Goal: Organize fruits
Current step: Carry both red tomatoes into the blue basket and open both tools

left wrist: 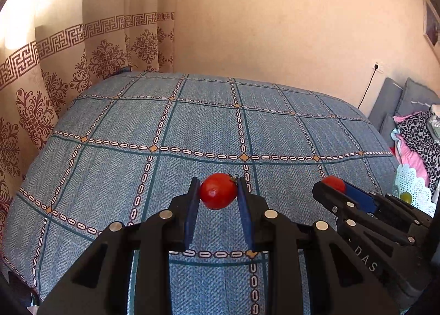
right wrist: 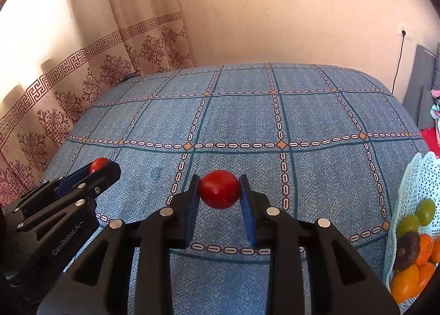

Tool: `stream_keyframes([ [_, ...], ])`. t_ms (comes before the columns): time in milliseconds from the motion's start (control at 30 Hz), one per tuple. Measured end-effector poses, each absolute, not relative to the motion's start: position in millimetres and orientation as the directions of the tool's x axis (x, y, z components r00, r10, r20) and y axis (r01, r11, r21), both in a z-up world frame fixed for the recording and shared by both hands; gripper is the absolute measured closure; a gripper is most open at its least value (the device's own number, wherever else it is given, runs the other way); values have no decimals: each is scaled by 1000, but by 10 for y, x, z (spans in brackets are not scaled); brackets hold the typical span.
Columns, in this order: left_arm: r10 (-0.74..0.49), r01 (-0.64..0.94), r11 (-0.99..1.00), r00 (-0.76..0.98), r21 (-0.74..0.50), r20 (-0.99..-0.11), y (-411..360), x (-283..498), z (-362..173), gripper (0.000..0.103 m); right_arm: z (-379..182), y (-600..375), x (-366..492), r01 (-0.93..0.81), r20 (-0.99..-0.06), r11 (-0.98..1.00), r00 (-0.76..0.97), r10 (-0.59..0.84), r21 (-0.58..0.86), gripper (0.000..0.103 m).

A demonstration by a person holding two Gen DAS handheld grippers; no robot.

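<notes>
Left gripper clamping red tomato, right gripper clamping second tomato

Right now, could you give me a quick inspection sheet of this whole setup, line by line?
Surface: blue patterned bedspread, laid flat over the whole work area.
Job's things: one red tomato in the left gripper, a second red tomato in the right gripper; pale lacy basket at the right edge, holding green grapes, orange fruits and one dark fruit.
Clutter: leopard-print clothes piled at the right.
Grippers: both shut on their tomatoes, fingers pressing each side.
Cables: black cord hanging from a wall socket.
Surroundings: patterned curtain, plain wall, grey cushions.
</notes>
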State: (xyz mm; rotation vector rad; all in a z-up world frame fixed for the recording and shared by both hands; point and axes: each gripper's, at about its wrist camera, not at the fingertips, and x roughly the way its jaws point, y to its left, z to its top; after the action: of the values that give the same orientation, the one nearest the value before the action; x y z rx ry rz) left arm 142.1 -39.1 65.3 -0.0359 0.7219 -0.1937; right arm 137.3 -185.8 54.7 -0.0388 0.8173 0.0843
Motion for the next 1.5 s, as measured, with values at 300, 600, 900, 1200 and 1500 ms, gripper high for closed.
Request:
stream_keyframes([
  [300, -223, 225, 971, 743, -79, -631, -581, 1286, 725, 76, 768, -1937, 1106, -60, -692, 998, 721, 36, -11, 74],
  [600, -247, 280, 959, 746, -45, -618, -784, 1149, 751, 76, 942, -2177, 844, -31, -666, 999, 746, 16, -10, 74],
  [900, -302, 354, 934, 730, -39, -613, -1011, 988, 786, 76, 1098, -2462, 512, 22, -639, 1000, 769, -16, 2, 74],
  [1200, -371, 431, 900, 682, -64, -630, -1234, 863, 769, 76, 1172, -2876, 179, 113, -620, 994, 780, -86, 5, 74],
  [1500, -401, 467, 881, 649, -76, -646, -1406, 779, 778, 75, 1237, -3321, -118, 211, -609, 978, 776, -166, 2, 74],
])
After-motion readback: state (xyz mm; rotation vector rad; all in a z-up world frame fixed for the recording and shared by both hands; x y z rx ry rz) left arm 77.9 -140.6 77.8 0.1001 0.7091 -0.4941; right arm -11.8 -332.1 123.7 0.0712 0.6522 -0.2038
